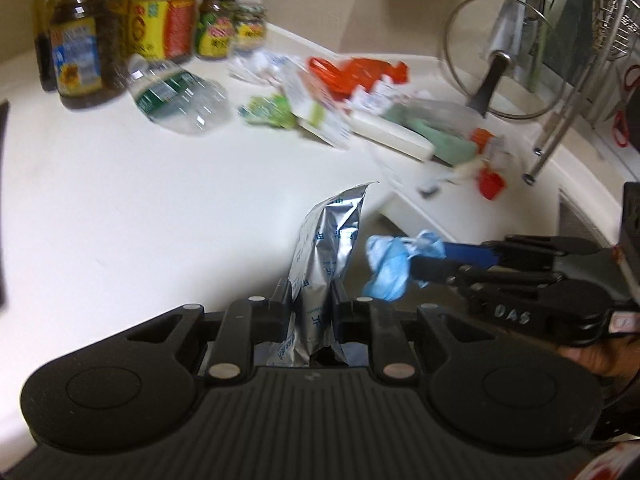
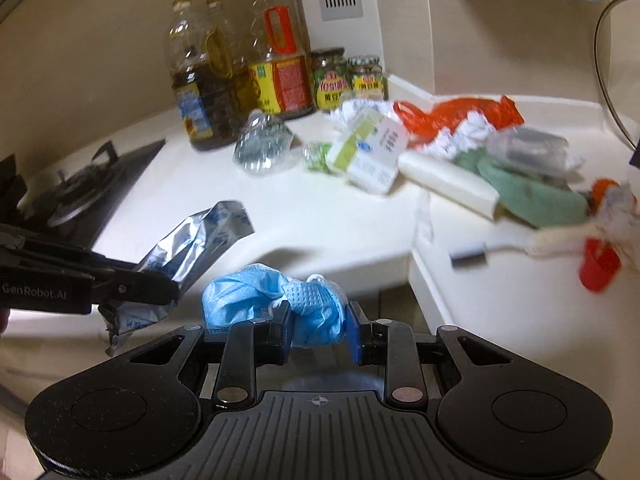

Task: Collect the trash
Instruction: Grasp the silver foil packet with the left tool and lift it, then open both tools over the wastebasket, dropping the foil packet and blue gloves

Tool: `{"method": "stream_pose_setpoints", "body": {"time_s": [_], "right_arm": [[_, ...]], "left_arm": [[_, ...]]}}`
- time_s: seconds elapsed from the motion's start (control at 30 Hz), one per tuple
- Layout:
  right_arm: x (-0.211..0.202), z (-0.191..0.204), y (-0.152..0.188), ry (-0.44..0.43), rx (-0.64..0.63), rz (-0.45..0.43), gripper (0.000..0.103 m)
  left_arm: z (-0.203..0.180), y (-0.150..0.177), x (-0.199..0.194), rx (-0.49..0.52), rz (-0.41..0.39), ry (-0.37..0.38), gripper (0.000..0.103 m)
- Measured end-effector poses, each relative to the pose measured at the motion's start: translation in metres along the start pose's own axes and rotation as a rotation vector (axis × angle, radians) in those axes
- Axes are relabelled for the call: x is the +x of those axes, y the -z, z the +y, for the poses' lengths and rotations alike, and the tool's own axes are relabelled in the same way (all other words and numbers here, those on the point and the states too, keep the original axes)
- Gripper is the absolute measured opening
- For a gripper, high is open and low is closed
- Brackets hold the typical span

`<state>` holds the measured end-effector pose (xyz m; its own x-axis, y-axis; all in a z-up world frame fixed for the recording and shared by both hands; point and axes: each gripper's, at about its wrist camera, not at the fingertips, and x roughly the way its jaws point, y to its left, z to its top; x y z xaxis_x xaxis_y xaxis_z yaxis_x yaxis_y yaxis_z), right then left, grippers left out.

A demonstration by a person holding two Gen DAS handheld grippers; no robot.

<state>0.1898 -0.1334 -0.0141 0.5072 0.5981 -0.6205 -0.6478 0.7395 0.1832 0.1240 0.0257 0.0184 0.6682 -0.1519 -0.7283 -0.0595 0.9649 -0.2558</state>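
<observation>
A silver foil packet (image 1: 328, 240) stands up between the pads of my left gripper (image 1: 311, 300), which is shut on it; the same packet (image 2: 192, 248) shows at the left of the right wrist view, clamped by the left gripper (image 2: 168, 286). My right gripper (image 2: 318, 326) is shut on a crumpled blue glove (image 2: 276, 300); in the left wrist view that glove (image 1: 390, 266) hangs from the right gripper (image 1: 420, 264) at the right. Both hover over the white counter (image 1: 140, 208). More trash lies beyond: a crushed clear bottle (image 1: 176, 96), a white carton (image 2: 370, 152), an orange bag (image 2: 452, 114), a green wrapper (image 1: 268, 110).
Oil bottles (image 2: 204, 92) and jars (image 2: 330, 80) stand against the back wall. A gas hob (image 2: 80, 196) sits at the left. A green cloth (image 2: 532, 192), a white roll (image 2: 448, 186) and a red cap (image 2: 598, 266) lie right. A glass lid (image 1: 500, 60) leans by a dish rack (image 1: 616, 20).
</observation>
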Motion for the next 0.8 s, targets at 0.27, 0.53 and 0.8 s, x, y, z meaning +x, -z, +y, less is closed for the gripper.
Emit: {"method": "stream_pose_setpoints", "body": {"time_s": [0.27,0.53,0.8], "right_arm": [[0.004,-0.003,0.052,0.056,-0.064,0.133,0.028],[0.033,0.006,0.093,0.142,-0.094,0.204,0.028],[0.055,0.003,0.111,0.182,-0.055,0.242,0.028]], "left_arm": [[-0.023,0.038,0.022,-0.011,0.089,0.006,0.017],[-0.007,0.068,0.069,-0.058,0.202,-0.023,0.017],[0.001,0.080,0.108,-0.079,0.263,-0.052,0.017]]}}
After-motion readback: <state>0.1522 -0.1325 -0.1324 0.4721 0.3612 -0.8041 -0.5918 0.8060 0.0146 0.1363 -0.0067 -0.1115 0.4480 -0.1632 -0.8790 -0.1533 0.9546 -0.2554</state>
